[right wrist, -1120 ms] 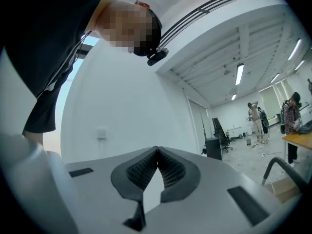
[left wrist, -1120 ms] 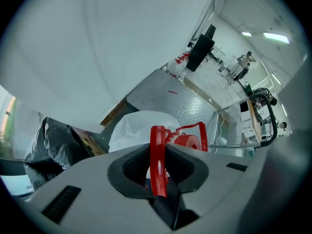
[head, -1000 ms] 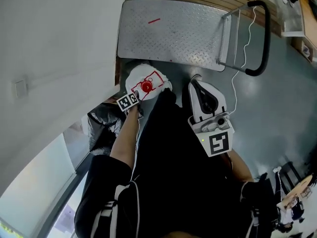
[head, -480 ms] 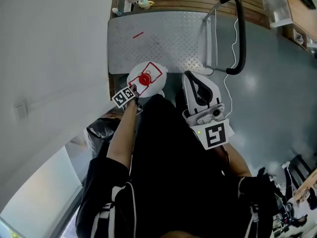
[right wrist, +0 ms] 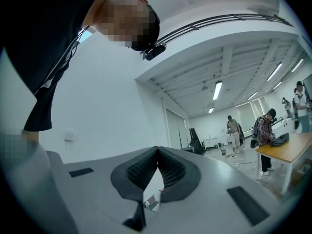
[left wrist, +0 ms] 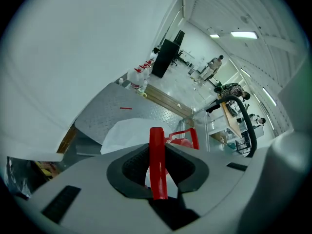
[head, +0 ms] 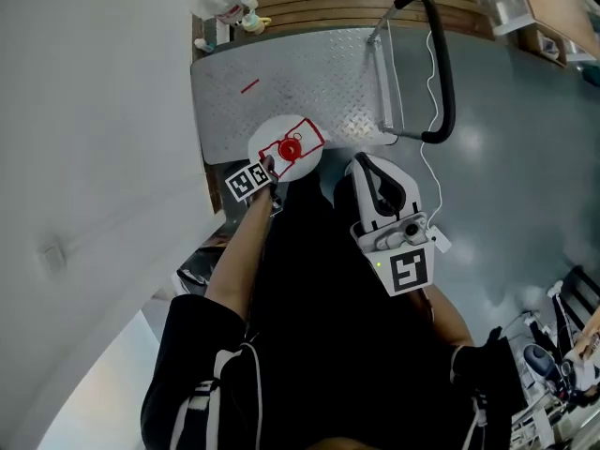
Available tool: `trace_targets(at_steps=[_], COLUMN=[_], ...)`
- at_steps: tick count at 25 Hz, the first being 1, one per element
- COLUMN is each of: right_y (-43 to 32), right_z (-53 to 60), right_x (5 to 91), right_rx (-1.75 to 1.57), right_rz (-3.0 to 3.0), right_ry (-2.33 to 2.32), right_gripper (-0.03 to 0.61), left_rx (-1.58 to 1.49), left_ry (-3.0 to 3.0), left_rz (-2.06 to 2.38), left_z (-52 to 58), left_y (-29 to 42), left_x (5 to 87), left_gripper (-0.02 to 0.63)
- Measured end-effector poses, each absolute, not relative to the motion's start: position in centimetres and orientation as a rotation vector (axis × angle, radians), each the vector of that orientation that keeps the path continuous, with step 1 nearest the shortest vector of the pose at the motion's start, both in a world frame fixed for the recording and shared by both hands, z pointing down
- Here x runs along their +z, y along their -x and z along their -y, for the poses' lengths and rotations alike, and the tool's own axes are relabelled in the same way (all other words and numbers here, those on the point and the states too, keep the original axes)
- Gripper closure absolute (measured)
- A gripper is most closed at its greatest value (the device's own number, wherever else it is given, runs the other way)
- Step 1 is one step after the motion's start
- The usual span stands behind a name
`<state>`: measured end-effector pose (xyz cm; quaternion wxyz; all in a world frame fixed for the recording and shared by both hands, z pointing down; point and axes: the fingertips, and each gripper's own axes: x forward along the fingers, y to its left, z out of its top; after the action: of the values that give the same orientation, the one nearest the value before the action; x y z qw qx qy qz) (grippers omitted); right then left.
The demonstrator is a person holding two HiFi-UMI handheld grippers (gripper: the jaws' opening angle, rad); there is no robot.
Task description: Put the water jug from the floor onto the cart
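**Jug hung by its handle at the cart's near edge**

The left gripper [left wrist: 158, 152] was clenched on the red handle [left wrist: 157, 179] of the water jug [head: 272, 131]. The strap-like handle ran upright through the gap, with a ribbed black pad pressed against it on each side. The jug's white body sat just beyond and below the fingertips. Its red cap [head: 290, 148] lay just beside the gripper's marker cube [head: 247, 183] in the head view.

From above, the jug overlapped the near edge of the cart's metal deck [head: 319, 73], on the side away from the black push bar [head: 442, 64]. Whether its base touched the deck or hung just over it could not be told from any view (the body hid its own underside). In the left gripper view the deck stretched away behind the jug, towards a few bottles [left wrist: 139, 77] at its far end.

The right gripper [right wrist: 157, 150] held nothing. Its two pads met at the tips, and only a slim wedge of distant room showed below them. It was off to the right of the jug, well apart from it.
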<state>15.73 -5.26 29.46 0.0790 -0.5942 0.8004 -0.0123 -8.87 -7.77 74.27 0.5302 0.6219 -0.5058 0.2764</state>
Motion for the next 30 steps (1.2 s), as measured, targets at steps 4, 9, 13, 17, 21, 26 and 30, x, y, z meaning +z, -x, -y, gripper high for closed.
trace_targets(at_steps=[4, 9, 13, 17, 21, 26, 30], right_y=[-15.0, -14.0, -13.9, -14.7, -14.5, -14.0, -14.1], right_z=[7.6, 8.9, 9.2, 9.6, 10.6, 11.2, 11.4], right_x=[29.5, 29.4, 30.4, 30.9, 30.3, 30.3, 30.3], right_rx=[-0.052, -0.017, -0.017, -0.032, -0.003, 0.012, 0.014], right_rz=[-2.336, -2.284, -2.216, -2.142, -2.118, -2.112, -2.096], right_ry=[1.885, 2.001, 2.137, 2.236, 2.268, 2.294, 2.323], right_gripper=[0.565, 0.565, 0.565, 0.565, 0.565, 0.565, 0.565], left_rx=[0.682, 0.687, 0.689, 0.707, 0.711, 0.659, 0.592], left_ry=[-1.498, -1.530, -1.602, -1.677, -1.716, -1.731, -1.741], left_rz=[1.160, 1.106, 1.023, 0.934, 0.859, 0.785, 0.753], left_z=[11.2, 14.8, 17.7, 19.7, 21.1, 22.2, 23.6], left_y=[8.1, 8.0, 6.6, 3.7, 1.8, -0.5, -1.5], left_x=[74.9, 76.4, 77.3, 77.2, 76.7, 76.0, 76.3], left_gripper=[0.517, 0.517, 0.517, 0.517, 0.515, 0.514, 0.512])
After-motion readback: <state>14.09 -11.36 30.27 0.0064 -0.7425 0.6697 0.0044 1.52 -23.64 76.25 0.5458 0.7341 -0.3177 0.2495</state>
